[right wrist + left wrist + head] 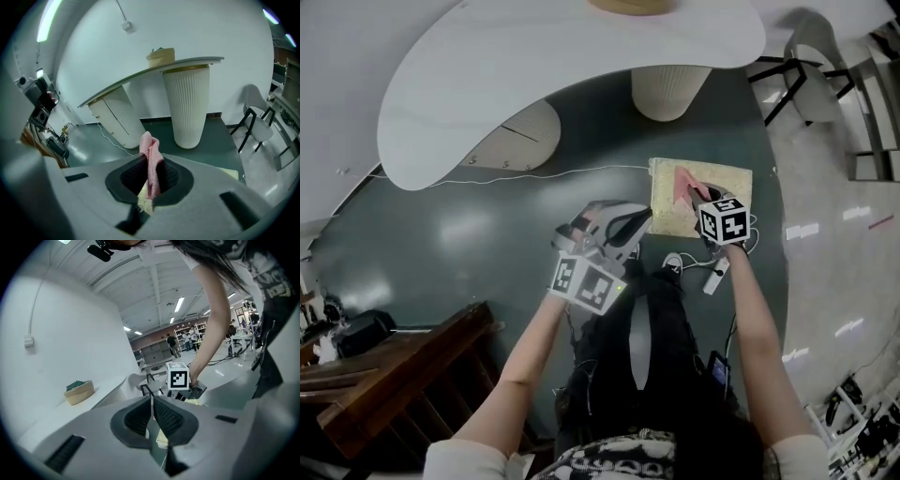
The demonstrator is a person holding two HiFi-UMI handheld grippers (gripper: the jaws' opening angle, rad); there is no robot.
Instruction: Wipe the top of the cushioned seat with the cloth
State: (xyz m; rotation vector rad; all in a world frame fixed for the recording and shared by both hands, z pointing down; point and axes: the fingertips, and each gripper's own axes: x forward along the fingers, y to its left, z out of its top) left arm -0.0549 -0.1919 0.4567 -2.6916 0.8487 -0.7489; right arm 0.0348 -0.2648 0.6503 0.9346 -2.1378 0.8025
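The cushioned seat point(717, 178) is a pale yellow square pad on the dark green floor. A pink cloth point(683, 182) lies bunched on its middle, and my right gripper point(698, 195) is shut on it from the near side. In the right gripper view the cloth point(151, 164) stands up between the jaws, with the seat point(233, 174) below. My left gripper point(642, 217) hangs at the seat's left edge with its pads together and nothing between them. In the left gripper view, the left gripper point(152, 409) faces the right gripper's marker cube point(178, 377).
A white curved table point(487, 84) on a ribbed pedestal point(670, 89) stands just beyond the seat, with a basket point(161, 57) on top. A white cable point(534, 174) runs across the floor. A chair point(811, 56) is far right and dark wooden furniture point(394, 375) near left.
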